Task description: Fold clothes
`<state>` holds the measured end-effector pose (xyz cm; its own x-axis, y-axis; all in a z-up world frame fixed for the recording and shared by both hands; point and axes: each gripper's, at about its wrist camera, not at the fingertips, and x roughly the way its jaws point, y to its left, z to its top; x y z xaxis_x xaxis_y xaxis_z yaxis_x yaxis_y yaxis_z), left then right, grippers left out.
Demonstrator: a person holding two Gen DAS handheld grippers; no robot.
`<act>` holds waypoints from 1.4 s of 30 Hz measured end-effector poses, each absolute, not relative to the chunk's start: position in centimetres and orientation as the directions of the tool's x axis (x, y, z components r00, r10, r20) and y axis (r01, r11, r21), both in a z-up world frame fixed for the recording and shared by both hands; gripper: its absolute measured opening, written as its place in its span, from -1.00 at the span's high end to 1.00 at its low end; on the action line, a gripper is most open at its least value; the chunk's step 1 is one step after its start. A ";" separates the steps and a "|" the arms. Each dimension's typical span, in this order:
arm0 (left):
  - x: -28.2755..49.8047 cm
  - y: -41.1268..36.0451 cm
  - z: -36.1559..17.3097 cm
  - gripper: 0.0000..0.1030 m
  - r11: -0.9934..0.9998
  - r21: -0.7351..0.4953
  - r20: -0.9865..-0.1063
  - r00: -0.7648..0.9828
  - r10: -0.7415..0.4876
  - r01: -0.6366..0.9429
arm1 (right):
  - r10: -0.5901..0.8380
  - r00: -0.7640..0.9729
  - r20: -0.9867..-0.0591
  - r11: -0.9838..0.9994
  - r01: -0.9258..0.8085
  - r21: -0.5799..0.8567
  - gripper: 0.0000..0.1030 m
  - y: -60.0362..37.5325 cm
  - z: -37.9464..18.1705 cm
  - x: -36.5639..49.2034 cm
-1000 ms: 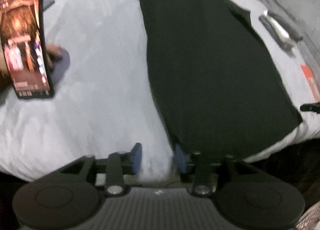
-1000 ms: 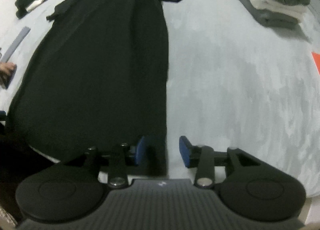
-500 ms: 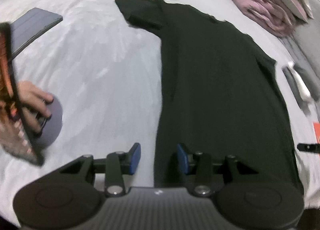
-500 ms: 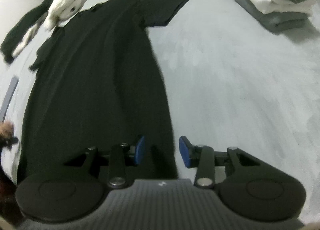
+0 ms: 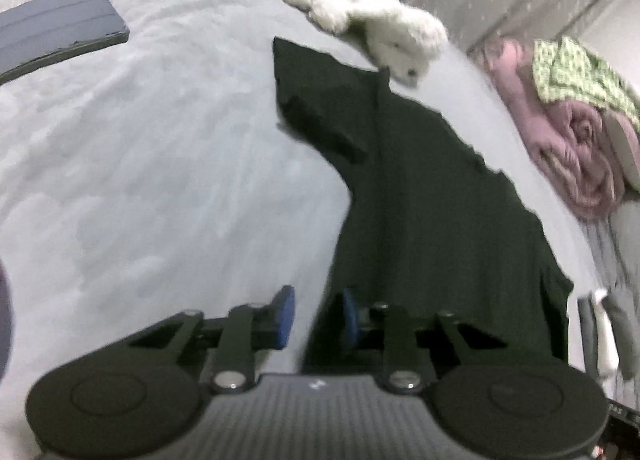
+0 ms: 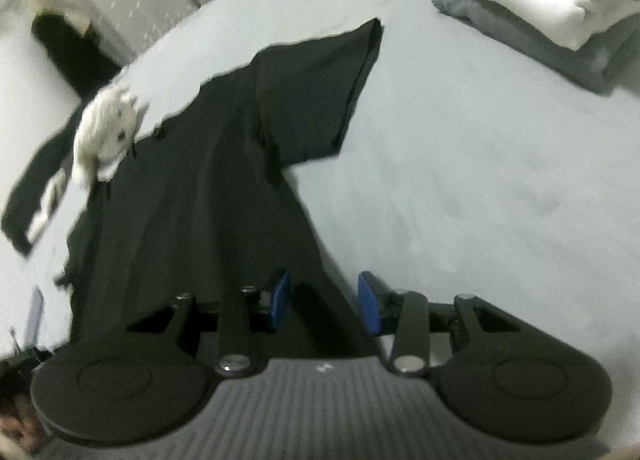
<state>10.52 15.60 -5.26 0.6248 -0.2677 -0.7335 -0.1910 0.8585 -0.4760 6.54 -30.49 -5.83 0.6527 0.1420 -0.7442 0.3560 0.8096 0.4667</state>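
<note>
Black short-sleeved T-shirt (image 5: 432,195) is lying spread flat on the pale grey bed sheet (image 5: 160,163), hem end toward the cameras and collar toward the far edge of the bed. Both frames are pretty smeary, so fine detail in the fabric is lost.

Left gripper (image 5: 316,316) has its blue pads parted by a narrow gap, straddling the shirt's left side edge near the hem. Can't tell if the pads actually touch the cloth. The hem itself is hidden behind the gripper body. Right gripper (image 6: 323,302) is spread a bit wider, over the shirt's right side edge, and again the hem is hidden under it.

White fluffy plush toy (image 5: 372,23) sits at the collar, overlapping the shirt's top edge. Dark grey flat tablet case (image 5: 56,27) lies near the far left corner, cut off by the frame. Rolled pink blanket (image 5: 576,155) with a green checked cloth (image 5: 580,71) on top is at the far right edge, partly cropped. From the right camera, a folded stack of grey and white clothes (image 6: 532,7) sits well apart to the right of the shirt, and a dark garment with white lettering (image 6: 36,195) lies at the left, too blurry to read.
</note>
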 end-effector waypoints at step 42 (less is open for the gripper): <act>19.5 18.4 -4.4 0.92 0.792 -0.384 -0.705 0.705 0.081 -0.475 | -0.067 0.717 -0.693 0.785 0.467 0.407 0.97 -36.1 -6.3 15.4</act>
